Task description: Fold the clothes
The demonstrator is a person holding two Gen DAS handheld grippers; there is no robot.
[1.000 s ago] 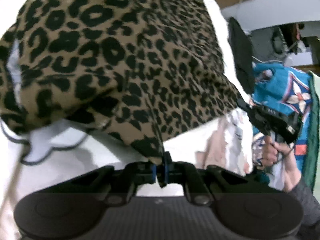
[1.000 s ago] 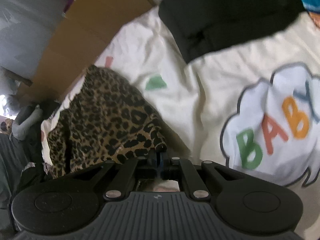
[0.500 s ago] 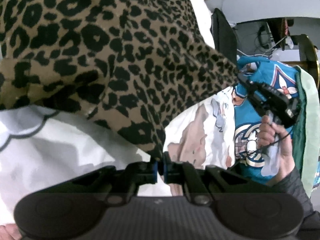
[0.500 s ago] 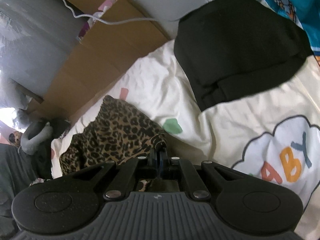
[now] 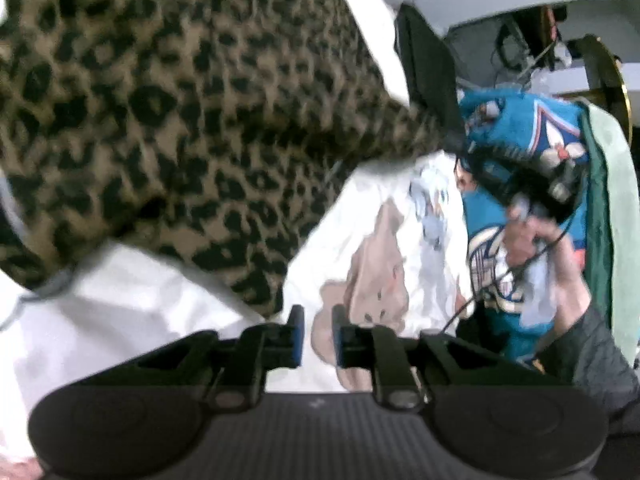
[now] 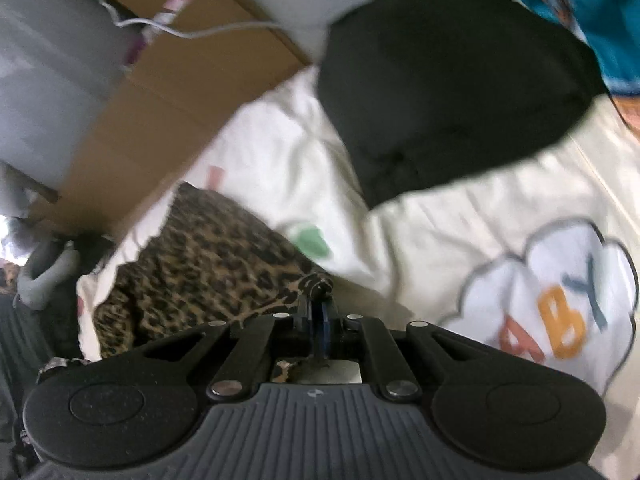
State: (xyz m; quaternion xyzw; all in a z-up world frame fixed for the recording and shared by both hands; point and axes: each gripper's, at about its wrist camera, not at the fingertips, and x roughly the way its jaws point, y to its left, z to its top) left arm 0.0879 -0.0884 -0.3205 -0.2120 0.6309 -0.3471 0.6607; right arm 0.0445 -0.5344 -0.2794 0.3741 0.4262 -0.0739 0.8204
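Over white bedding (image 6: 420, 240), leopard garment (image 6: 208, 264) stretches leftward from right tool's (image 6: 318, 300) grip.

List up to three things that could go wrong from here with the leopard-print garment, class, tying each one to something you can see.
1. The left claw is open and holds nothing, so the leopard-print garment hangs from the right claw alone and may sag unevenly.
2. That grip pinches only a small bunched corner, which could slip out.
3. The black garment lies close by on the white sheet; a swinging hem might drag it.
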